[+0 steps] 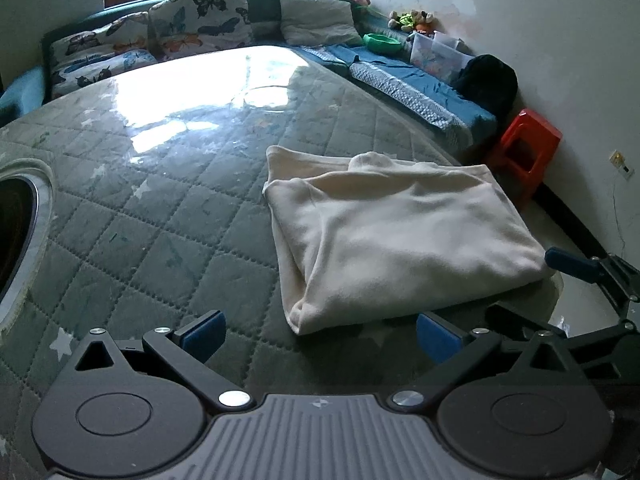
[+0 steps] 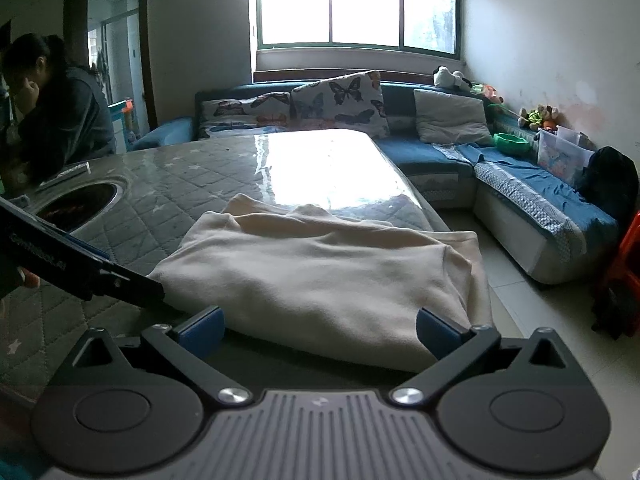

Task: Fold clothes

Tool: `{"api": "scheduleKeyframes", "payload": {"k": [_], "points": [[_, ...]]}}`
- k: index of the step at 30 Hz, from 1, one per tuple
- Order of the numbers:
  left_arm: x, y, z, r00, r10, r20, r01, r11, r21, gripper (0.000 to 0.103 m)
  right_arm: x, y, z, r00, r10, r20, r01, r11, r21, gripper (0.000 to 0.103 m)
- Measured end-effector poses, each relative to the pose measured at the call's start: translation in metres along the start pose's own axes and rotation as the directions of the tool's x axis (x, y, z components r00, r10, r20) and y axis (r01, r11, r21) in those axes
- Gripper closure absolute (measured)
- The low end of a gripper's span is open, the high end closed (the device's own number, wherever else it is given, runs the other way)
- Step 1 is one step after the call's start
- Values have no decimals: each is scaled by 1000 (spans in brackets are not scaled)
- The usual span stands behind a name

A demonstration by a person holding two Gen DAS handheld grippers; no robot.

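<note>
A cream garment (image 1: 396, 236) lies folded into a thick rectangle on the quilted green cover of the worktop (image 1: 160, 208), near the corner closest to both cameras, with its layered edges showing along the left side. The left tongs (image 1: 318, 334) are spread wide, their blue pads apart and nothing between them; they sit just short of the garment's near left corner, over bare quilted cover. The right tongs (image 2: 318, 330) are likewise spread wide and hold nothing, with the folded garment's near edge lying just beyond the gap between their pads. In the right wrist view the dark frame of the left tongs reaches in from the left toward the garment. A round dark opening (image 2: 80, 202) is set into the worktop to the left. Beyond the worktop stands a blue corner sofa (image 2: 520, 192) with butterfly cushions (image 2: 340, 100), a green bowl (image 2: 511, 143) and soft toys, under a bright window (image 2: 356, 4). A person (image 2: 60, 116) in dark clothing leans at the worktop's far left edge. A red stool (image 1: 528, 142) stands on the floor by the wall.
</note>
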State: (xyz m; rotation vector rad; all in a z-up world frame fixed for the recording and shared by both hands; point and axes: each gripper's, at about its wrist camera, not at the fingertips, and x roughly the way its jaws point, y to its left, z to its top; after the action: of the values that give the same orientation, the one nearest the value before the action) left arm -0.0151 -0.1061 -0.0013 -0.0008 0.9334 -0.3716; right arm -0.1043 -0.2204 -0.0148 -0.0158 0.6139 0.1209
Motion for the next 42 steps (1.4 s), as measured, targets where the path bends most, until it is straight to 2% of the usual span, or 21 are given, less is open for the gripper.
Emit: {"api": "scheduleKeyframes", "payload": {"k": [13,27,42], "points": [[-3,-16,-7,999,34,-14,-34,998,54,0,-7,0,-11,1000,-10,-18,11,999,53,0],[-4,-21,-13,998,60,-20,-59,996,69,0,-17,2,-21,999,-23,-35,29,983,181,0],[-4,-27,-19,998,62,-22,-60,994,91,0,-18,13,-27,998,-19,-52,28,983,183,0]]}}
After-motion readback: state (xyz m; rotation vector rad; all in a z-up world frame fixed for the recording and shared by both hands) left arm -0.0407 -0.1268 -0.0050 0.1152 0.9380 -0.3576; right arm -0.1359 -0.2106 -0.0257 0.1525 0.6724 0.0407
